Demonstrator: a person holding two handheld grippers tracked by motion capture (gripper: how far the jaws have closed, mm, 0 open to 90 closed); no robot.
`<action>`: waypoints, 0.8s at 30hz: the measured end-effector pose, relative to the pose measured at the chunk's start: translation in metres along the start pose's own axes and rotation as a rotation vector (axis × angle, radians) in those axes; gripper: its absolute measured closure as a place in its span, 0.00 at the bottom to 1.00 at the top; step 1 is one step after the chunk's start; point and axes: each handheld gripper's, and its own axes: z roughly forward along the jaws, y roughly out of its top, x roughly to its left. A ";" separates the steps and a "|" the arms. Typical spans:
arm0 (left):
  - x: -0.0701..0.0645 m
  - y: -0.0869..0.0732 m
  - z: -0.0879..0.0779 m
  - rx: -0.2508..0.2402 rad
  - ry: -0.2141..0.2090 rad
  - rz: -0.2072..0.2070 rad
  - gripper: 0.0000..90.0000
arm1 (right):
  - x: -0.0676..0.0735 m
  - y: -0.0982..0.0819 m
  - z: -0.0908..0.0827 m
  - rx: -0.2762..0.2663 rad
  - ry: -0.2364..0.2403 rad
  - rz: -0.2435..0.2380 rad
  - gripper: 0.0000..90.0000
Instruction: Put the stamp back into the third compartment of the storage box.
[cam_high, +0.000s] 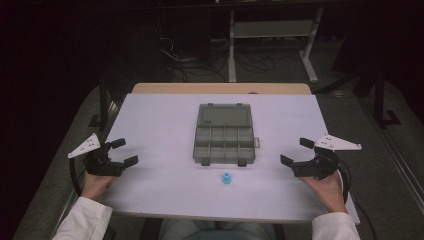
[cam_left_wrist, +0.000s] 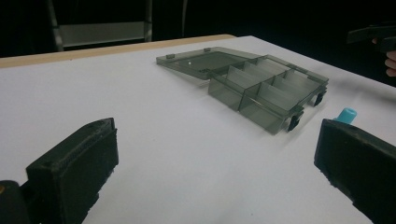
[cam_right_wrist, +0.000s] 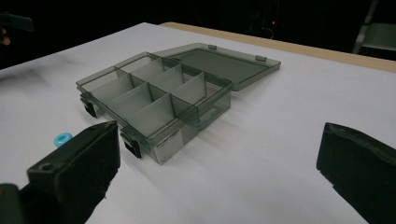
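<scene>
Grey plastic box (cam_high: 223, 141) sits mid-tabletop (cam_high: 160, 125), lid flat open; blue cap (cam_high: 227, 178) just in front of it. Left claw (cam_high: 121, 153) and right claw (cam_high: 295, 151) both released, holding nothing, well apart at either edge.

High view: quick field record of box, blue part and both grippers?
organizer box: smoky clear, lid open flat toward the far side, compartments look empty
blue part: small, upright on white table, just in front of the box, apart from it
left gripper: open, holds nothing, near left edge
right gripper: open, holds nothing, near right edge
</scene>
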 end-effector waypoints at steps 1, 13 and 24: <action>0.000 0.000 0.000 0.000 0.000 0.000 0.00 | 0.000 0.000 0.000 -0.001 0.001 0.001 0.00; 0.000 0.000 0.000 0.004 0.003 -0.001 0.00 | 0.001 0.000 -0.001 0.000 0.009 0.013 0.00; -0.001 0.000 0.000 0.000 0.004 -0.006 0.00 | 0.004 0.001 0.002 0.031 0.019 0.013 0.00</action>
